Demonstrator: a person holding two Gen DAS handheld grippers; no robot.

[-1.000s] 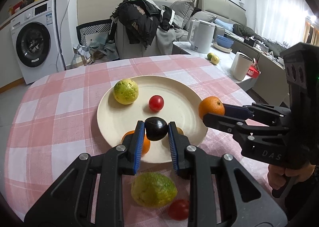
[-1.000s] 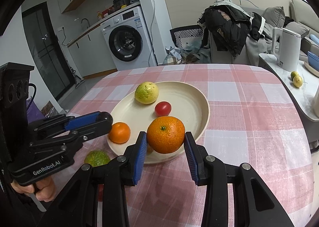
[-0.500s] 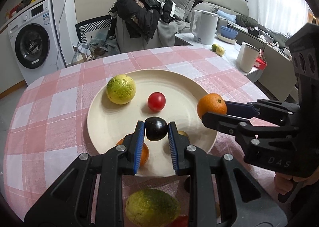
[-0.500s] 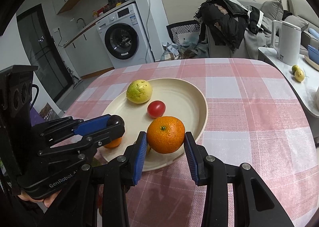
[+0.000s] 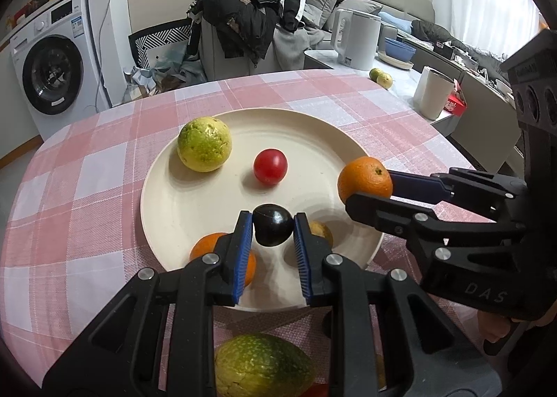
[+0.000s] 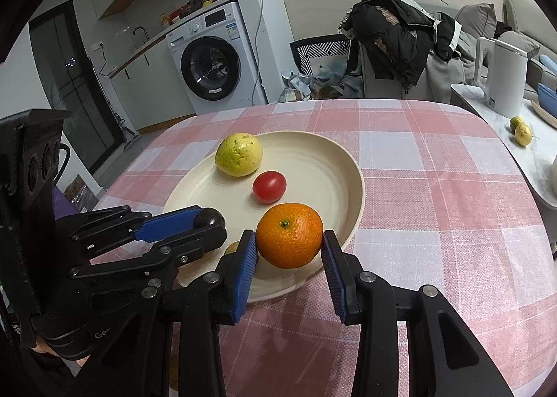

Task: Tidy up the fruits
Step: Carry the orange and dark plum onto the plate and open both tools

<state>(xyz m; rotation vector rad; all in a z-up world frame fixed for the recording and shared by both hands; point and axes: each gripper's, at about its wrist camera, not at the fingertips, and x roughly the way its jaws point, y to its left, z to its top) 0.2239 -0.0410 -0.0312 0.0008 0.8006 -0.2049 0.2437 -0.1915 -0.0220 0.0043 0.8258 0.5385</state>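
A small, dark, glossy round plum [image 5: 272, 224] is pinched between the blue pads of the left claw [image 5: 272, 233], held over the near part of the wide cream plate [image 5: 167, 195]. The right claw [image 6: 289, 250] is closed on a round orange [image 6: 289, 235] above the plate's right rim. On the plate rest a yellow-green citrus [image 5: 204, 144] and a red tomato [image 5: 270, 166]. A second orange [image 5: 209, 250] and a mottled green fruit [image 5: 261, 365] lie nearer, on the pink-checked desk [image 5: 80, 188].
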